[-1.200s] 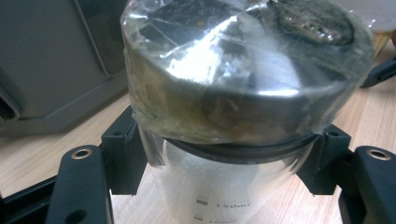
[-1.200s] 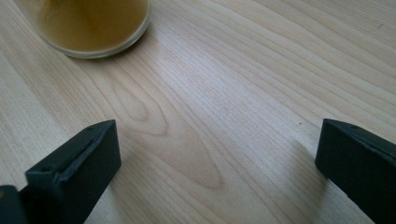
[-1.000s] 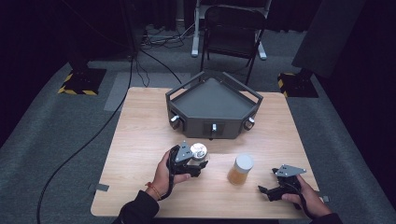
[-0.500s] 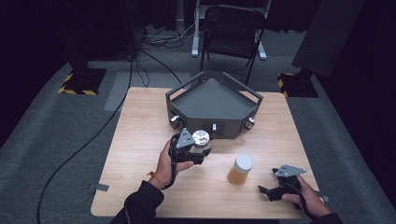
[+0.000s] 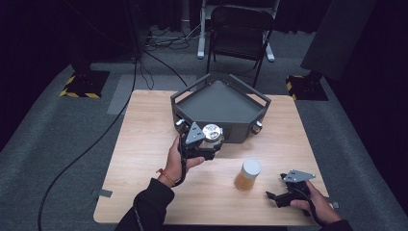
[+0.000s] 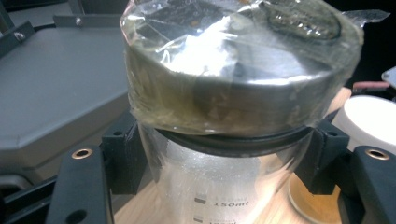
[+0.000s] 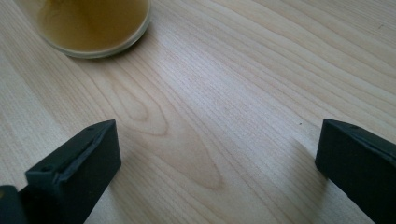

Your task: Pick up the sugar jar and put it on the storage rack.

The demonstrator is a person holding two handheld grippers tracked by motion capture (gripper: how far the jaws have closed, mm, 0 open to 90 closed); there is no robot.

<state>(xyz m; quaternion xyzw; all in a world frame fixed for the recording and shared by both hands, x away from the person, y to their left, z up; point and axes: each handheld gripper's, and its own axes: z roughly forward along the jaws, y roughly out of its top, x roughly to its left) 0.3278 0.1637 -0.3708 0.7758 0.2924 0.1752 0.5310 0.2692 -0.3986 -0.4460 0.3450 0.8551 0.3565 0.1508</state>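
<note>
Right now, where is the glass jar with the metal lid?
In the high view the glass jar is held in the left gripper, left of centre, just before the dark tray and apart from the white-lidded jar.

Lay in a dark room, black at the back and sides. Had grey carpet [image 5: 57, 159] underfoot, lit mostly round a pale wood table [image 5: 144, 144]. Kept a black chair [image 5: 238, 29] behind the table, with white frame legs [image 5: 202, 45] just beside it. Showed two striped yellow-and-black stands well apart, a left base [image 5: 79, 85] and a right base [image 5: 302, 86]. Trailed a black cable [image 5: 96, 144] over the carpet left of the table. Bore a paler mat [image 5: 127, 89] by the far left corner and tape [image 5: 103, 194] near the near left corner.
</note>
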